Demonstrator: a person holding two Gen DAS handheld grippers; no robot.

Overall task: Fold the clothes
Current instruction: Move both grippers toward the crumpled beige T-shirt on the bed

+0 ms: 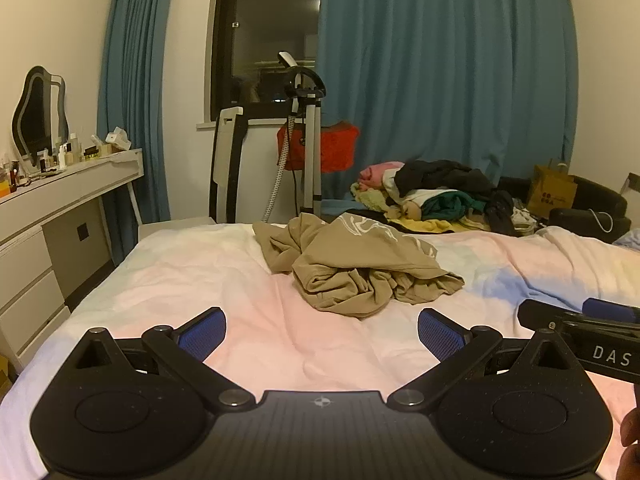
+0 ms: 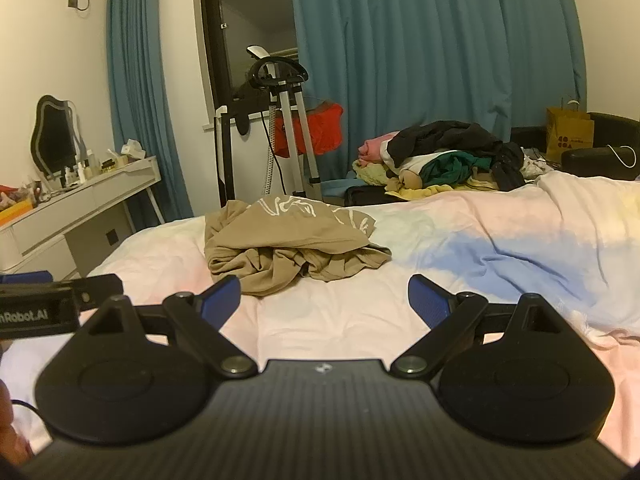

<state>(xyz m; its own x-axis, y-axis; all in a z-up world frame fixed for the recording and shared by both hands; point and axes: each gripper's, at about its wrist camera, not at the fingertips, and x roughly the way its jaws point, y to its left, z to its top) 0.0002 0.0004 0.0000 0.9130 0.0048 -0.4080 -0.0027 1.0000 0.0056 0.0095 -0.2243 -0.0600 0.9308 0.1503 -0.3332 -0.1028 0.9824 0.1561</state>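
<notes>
**Tan shirt in a heap, both tools held apart**

Tan cloth, a shirt (image 1: 352, 264) by the look of its white print, lies crumpled in a loose mound on the pastel bedspread (image 1: 200, 280), with no flat panel or crease line showing. The left gripper (image 1: 322, 330) hovers short of it with its blue pads spread wide and nothing between them. The right gripper (image 2: 324, 298) is just beside it, likewise spread and holding nothing. Beyond the bed, a pile of mixed clothes (image 2: 444, 156) sits jumbled; whether any piece there is folded is hard to tell at this range. No folded garment shows anywhere, so the shirt, and probably that pile, remain to be folded.
</notes>
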